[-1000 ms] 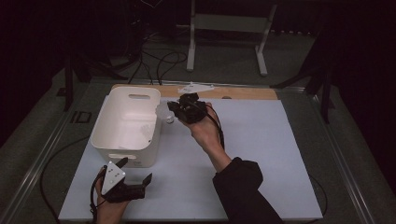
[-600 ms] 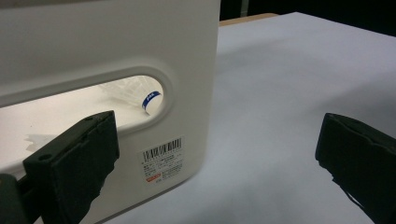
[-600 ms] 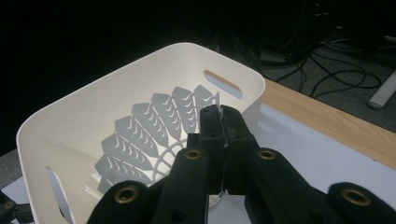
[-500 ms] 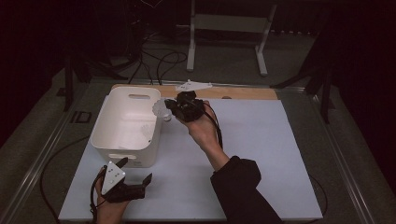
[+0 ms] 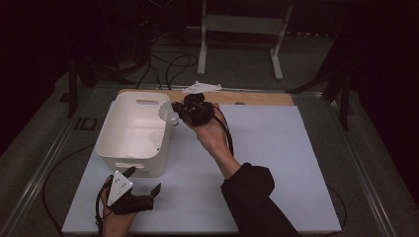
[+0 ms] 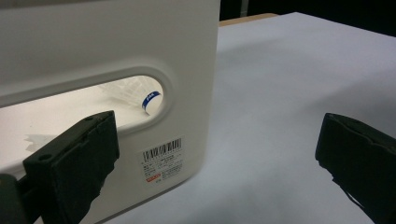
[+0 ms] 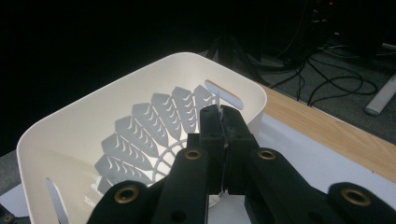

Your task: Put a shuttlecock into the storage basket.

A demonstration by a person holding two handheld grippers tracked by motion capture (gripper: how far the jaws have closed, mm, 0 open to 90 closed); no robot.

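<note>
Since a second ago the right claw (image 5: 179, 114) has carried its shuttlecock (image 5: 167, 113) leftward to hang at the right rim of the white bin (image 5: 114, 143) on the tabletop (image 5: 276, 163). Its jaws are clamped on the shuttlecock's feathers. Beside the bin's near end, the left claw (image 5: 143, 181) rests with jaws apart, holding nothing.

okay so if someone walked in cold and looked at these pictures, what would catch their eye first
Probably the white shuttlecock, pinched by a feather edge in the shut right gripper over the right rim of the white bin. The bin stands bright on the pale table against a dark room. At the near left, the left gripper rests open by the bin's handle slot.
</note>
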